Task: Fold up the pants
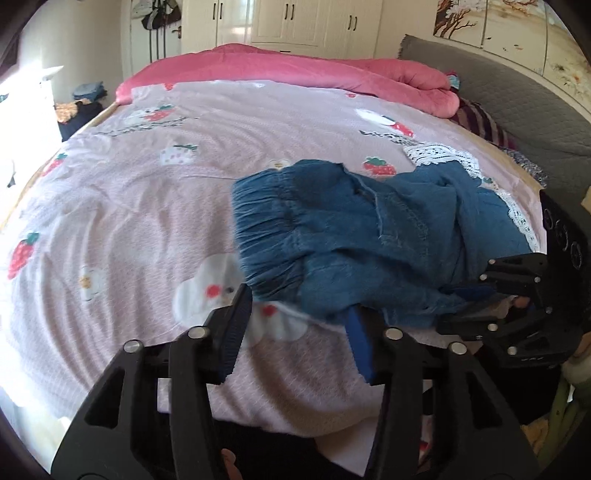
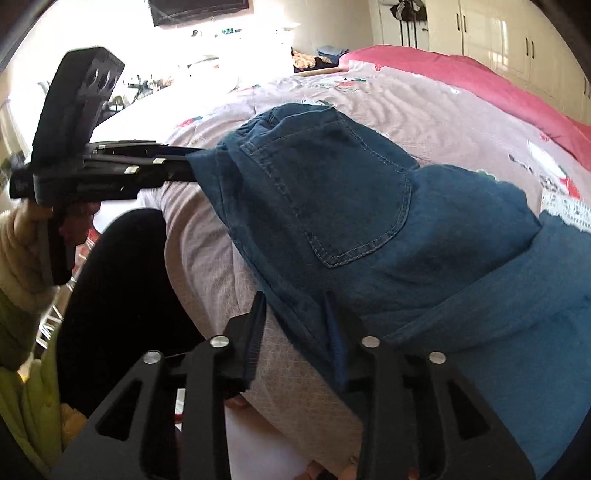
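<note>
Blue denim pants [image 1: 354, 236] with an elastic waistband and white lace hems lie bunched on the pink strawberry-print bedspread [image 1: 129, 206]. My left gripper [image 1: 295, 306] is open at the near corner of the waistband; the cloth lies between its blue-padded fingers. In the right wrist view the pants [image 2: 351, 206] show a back pocket. My right gripper [image 2: 295, 306] is open over the near denim edge, cloth between its fingers. The left gripper [image 2: 184, 162] shows there at the waistband corner. The right gripper [image 1: 476, 291] shows in the left wrist view at the pants' near right edge.
A rolled pink quilt [image 1: 295, 70] lies along the far side of the bed. A grey padded headboard [image 1: 517, 107] stands at the right. White wardrobes [image 1: 295, 22] line the far wall. The bed's near edge [image 1: 258, 417] drops off just below the grippers.
</note>
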The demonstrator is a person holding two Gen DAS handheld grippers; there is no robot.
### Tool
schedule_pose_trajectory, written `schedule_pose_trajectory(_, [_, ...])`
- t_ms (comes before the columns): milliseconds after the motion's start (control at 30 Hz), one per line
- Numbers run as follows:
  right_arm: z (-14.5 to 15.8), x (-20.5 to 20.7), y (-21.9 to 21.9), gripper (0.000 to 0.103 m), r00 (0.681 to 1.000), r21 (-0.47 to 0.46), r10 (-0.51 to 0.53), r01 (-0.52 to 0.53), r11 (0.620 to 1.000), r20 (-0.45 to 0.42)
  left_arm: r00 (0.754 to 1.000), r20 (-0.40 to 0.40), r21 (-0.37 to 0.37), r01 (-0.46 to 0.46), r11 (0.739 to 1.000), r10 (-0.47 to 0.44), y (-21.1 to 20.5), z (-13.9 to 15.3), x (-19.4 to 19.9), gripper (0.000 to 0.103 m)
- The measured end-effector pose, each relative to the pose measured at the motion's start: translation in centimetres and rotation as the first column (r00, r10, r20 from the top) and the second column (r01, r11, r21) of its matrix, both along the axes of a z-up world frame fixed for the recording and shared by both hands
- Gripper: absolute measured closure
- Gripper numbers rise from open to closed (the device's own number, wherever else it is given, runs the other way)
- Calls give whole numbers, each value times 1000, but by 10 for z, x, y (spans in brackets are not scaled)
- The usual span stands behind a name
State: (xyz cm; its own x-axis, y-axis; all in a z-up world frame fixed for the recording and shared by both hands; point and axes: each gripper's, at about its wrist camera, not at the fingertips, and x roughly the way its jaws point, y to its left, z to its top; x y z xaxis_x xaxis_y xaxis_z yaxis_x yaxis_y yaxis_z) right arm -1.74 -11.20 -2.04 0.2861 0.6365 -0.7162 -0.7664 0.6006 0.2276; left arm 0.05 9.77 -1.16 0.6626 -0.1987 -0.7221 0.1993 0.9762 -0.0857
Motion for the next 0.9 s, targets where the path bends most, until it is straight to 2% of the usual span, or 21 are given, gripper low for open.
schedule_pose_trajectory(100, [19,-4,-9,53,1000,53,9,-10,999,11,1000,9,-13,-23,1000,23,9,12,-10,62])
schedule_pose_trajectory(167, [32,-6,-19,53,999,97,-19,15,995,37,999,42,-11,-29,1000,29,9,24,-16,62])
schedule_pose_trajectory(233, [38,-2,-28,53,998,136,-55,51,989,22,996,89,-22,-12,1000,14,1,40,-19,60])
schedule_pose_trajectory(300, [36,3,-33,53,997,120,-79,77,990,12,993,120,-26,19,999,-16,-13,51,-15,58])
schedule_pose_trajectory(400, [22,8,-41,53,992,37,-123,124,992,-26,988,127,-56,97,994,-89,-47,55,0,56])
schedule_pose_trajectory(500, [6,17,-61,51,975,11,-188,191,982,-117,981,96,-84,179,980,-171,-78,43,15,56])
schedule_pose_trajectory(600, [4,22,-79,51,965,29,-215,222,975,-149,974,20,-108,225,968,-224,-103,17,29,56])
schedule_pose_trajectory(633, [8,20,-88,48,964,44,-221,230,972,-146,973,-6,-110,229,967,-231,-107,7,33,56])
schedule_pose_trajectory(667, [13,19,-97,36,962,45,-244,251,967,-126,973,-43,-94,223,970,-228,-112,-7,37,56])
schedule_pose_trajectory(700, [18,20,-104,32,956,44,-272,277,960,-108,974,-76,-68,210,975,-215,-116,-19,39,56])
schedule_pose_trajectory(733, [22,22,-111,32,952,56,-288,295,954,-104,974,-91,-42,207,978,-210,-117,-28,39,56])
schedule_pose_trajectory(833, [33,32,-135,29,930,92,-351,361,928,-106,976,-62,-6,207,978,-207,-119,-38,36,56])
schedule_pose_trajectory(900, [40,44,-147,26,914,89,-396,403,911,-85,976,-49,-7,211,977,-211,-119,-30,32,56])
